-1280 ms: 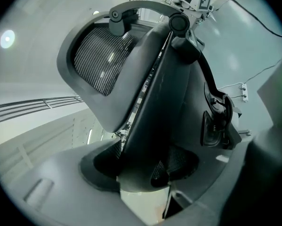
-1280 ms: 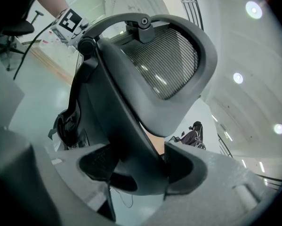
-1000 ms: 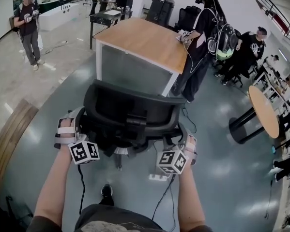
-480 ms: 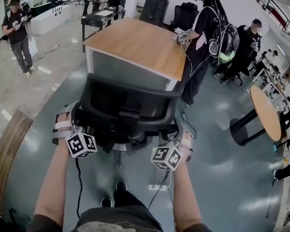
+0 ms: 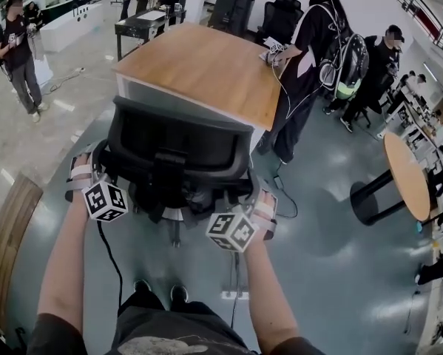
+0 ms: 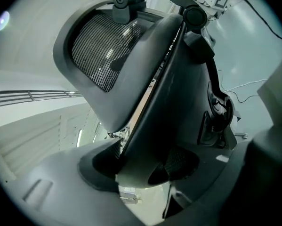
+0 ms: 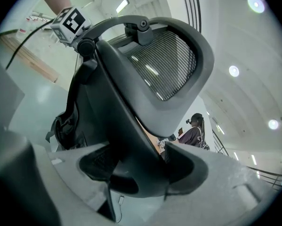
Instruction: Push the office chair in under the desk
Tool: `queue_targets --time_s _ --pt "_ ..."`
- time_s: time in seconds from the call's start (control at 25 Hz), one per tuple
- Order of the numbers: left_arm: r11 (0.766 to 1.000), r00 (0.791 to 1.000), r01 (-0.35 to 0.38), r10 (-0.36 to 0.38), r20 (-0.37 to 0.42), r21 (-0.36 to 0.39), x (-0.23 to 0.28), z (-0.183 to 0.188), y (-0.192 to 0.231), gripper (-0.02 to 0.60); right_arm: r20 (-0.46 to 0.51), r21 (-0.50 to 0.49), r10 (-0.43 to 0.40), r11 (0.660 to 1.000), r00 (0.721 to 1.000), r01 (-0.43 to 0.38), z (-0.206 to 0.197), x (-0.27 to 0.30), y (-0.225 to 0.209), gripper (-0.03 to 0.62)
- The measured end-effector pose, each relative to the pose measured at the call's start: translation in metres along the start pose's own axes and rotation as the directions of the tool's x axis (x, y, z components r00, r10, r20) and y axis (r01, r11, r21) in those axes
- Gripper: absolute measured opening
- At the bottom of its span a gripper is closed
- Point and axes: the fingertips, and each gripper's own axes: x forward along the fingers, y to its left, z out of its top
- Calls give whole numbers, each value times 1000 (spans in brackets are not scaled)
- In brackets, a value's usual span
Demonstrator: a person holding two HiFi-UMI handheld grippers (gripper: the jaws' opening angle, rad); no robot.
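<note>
The black mesh-backed office chair (image 5: 175, 145) stands right in front of me, its back toward me and its top against the near edge of the wood-topped desk (image 5: 206, 65). My left gripper (image 5: 86, 177) is shut on the left edge of the chair back, and my right gripper (image 5: 262, 204) is shut on the right edge. In the left gripper view the chair's dark back frame (image 6: 155, 121) runs between the jaws of the left gripper (image 6: 141, 169). The right gripper view shows the same frame (image 7: 124, 126) clamped in the right gripper (image 7: 137, 171). The seat and wheels are hidden.
A person with a backpack (image 5: 317, 46) stands at the desk's right side. Another person (image 5: 14, 46) stands far left. A round table (image 5: 402, 170) is at the right, a wooden strip (image 5: 7, 231) at the left. Cables and a power strip (image 5: 232, 294) lie by my feet.
The chair and both grippers have moved forward toward the desk. The chair back now overlaps the desk's near edge. My feet have stepped forward behind it.
</note>
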Motion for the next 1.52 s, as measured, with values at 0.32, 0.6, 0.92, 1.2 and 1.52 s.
queue_targets --time_s 0.32,0.6,0.92,1.2,1.52 --pt "1000 998 1 -1 55 8 57 0 18 272 -35 11 -32 999 999 32 12 41 -3 287" --pt "999 990 7 -13 139 44 105 6 30 272 -104 36 -60 997 993 64 18 74 -6 288" --pt "996 973 17 -36 229 83 141 4 31 273 -177 54 -101 992 979 112 20 95 -2 291" --pt "996 965 13 -37 261 93 172 10 44 278 -209 69 -100 991 973 117 24 131 -9 296" --pt "994 954 25 -55 293 105 220 14 63 278 -212 66 -138 986 968 155 38 162 -18 296"
